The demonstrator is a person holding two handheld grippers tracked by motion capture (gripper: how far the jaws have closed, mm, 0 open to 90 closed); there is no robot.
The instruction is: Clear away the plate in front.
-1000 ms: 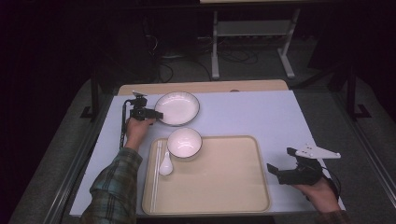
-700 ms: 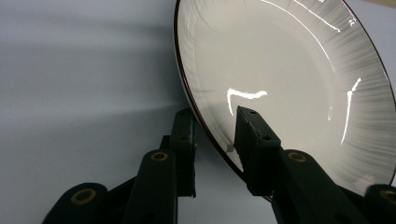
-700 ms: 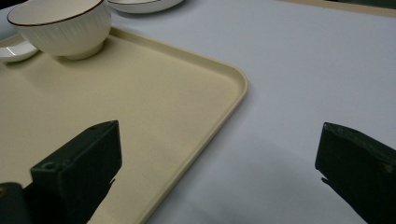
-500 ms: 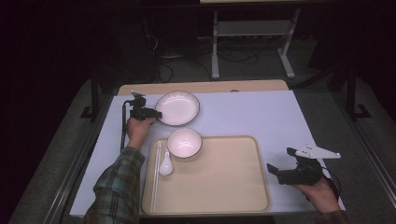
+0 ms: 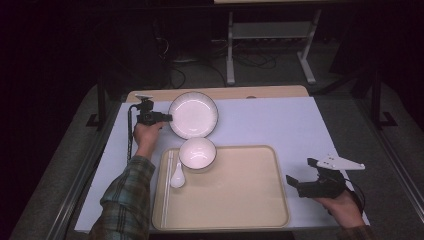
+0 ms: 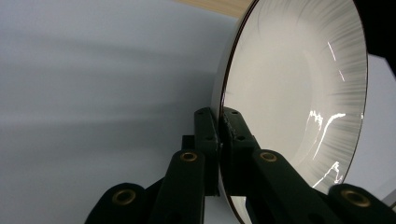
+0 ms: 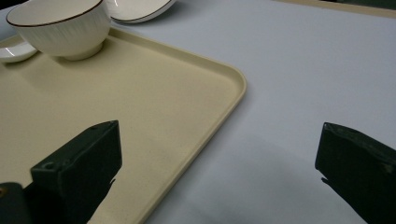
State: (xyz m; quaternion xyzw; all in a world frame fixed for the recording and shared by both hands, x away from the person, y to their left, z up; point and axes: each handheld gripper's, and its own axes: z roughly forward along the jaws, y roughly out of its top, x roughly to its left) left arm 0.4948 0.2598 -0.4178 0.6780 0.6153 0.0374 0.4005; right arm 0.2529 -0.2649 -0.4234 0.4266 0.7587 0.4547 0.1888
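Left gripper (image 5: 165,118) just closed, gripping plate (image 6: 299,93) rim

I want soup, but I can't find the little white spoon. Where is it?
In the high view the white spoon lies on the left side of the beige tray, just below and left of the white bowl.

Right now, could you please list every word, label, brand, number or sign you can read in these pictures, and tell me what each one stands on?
There are none.
Plate: plain white with a dark rim line, no lettering.
Bowl and spoon: no marks.
Tray: bare beige surface, no print.
Left hand-held gripper, shut on the plate's rim, and right hand-held gripper: no readable label.
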